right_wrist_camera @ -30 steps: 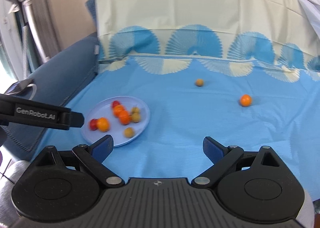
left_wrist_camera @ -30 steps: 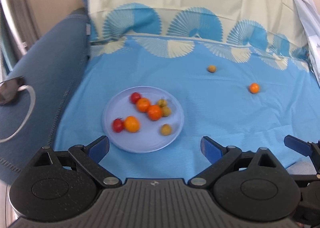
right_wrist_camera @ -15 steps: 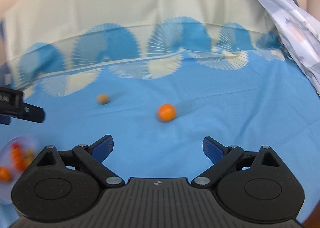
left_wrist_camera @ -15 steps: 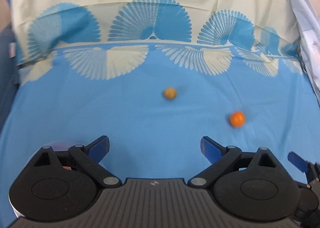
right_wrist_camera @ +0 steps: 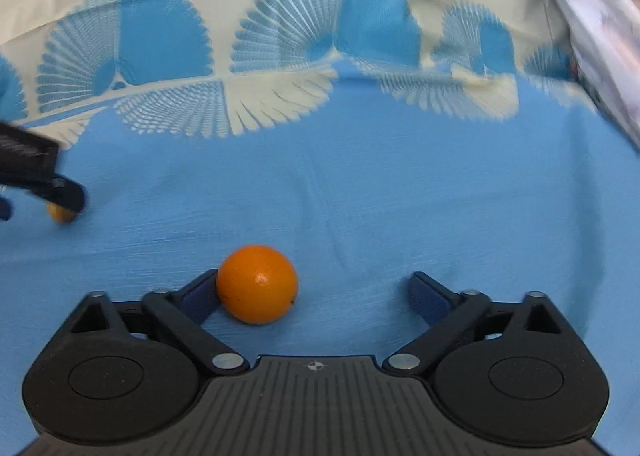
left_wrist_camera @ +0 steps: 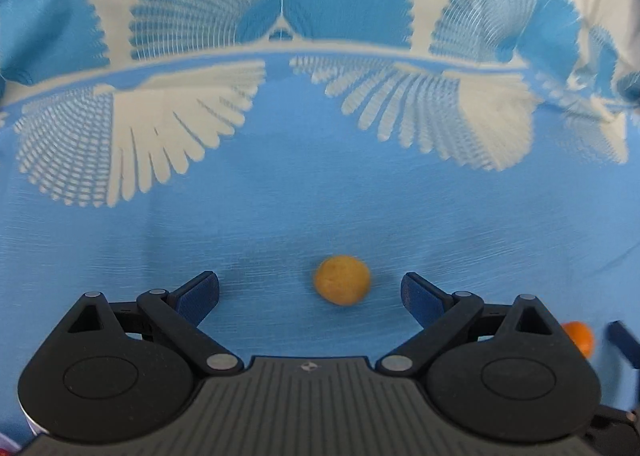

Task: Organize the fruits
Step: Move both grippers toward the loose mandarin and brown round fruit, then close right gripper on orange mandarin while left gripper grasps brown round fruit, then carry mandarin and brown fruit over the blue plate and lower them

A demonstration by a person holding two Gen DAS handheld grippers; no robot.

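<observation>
Fruits have been closed in on: left gripper (left_wrist_camera: 310, 294) brackets the yellow fruit (left_wrist_camera: 341, 280), right gripper (right_wrist_camera: 314, 294) the orange fruit (right_wrist_camera: 257, 283), fingers wide; grasps look imminent.

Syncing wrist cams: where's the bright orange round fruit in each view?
Left wrist: bright orange round fruit at the lower right edge, partly hidden behind the left gripper.
Right wrist: lower centre, against the right gripper's left finger.
Shared landmark: small dull yellow fruit.

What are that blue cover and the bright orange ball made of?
The blue cover looks like woven cotton-type fabric, matte, with fine thread lines and soft creases. The orange ball looks like real citrus, though possibly plastic: slightly glossy skin with a small highlight.
</observation>
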